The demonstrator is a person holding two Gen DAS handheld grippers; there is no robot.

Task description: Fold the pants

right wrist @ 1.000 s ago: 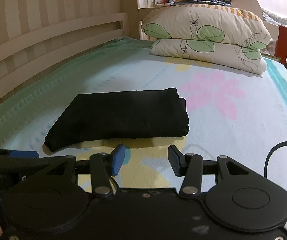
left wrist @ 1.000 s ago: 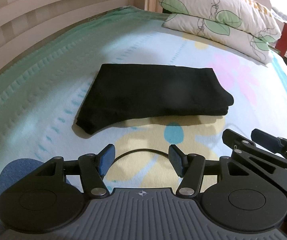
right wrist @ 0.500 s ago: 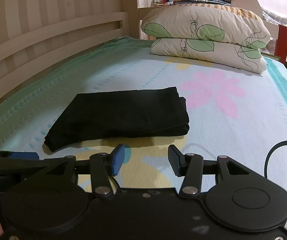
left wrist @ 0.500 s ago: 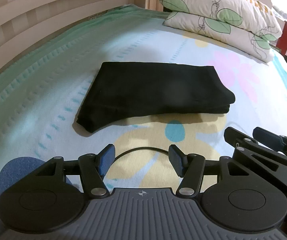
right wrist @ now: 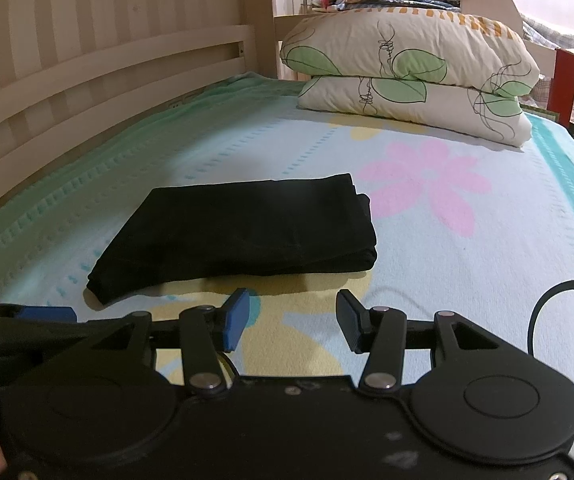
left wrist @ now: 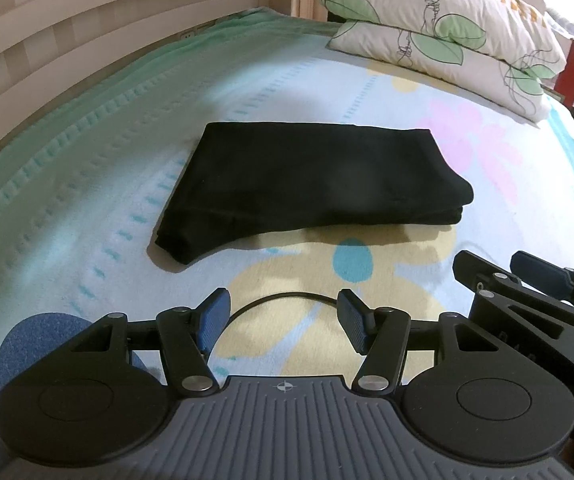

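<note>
Black pants (left wrist: pixel 307 184) lie folded into a flat rectangle on the flowered bedsheet (left wrist: pixel 87 208); they also show in the right wrist view (right wrist: pixel 243 232). My left gripper (left wrist: pixel 285 322) is open and empty, held above the sheet a little in front of the pants. My right gripper (right wrist: pixel 293 320) is open and empty, also in front of the pants, to the right of the left one. The right gripper shows at the right edge of the left wrist view (left wrist: pixel 527 280).
Two leaf-print pillows (right wrist: pixel 411 76) are stacked at the head of the bed. A pale wooden rail (left wrist: pixel 87 32) runs along the left side. A black cable (right wrist: pixel 547 312) loops at the right. A blue patch (left wrist: pixel 35 340) on the sheet lies near left.
Both grippers have drifted very slightly back from the pants. The pants have not moved, and both grippers stay open.
</note>
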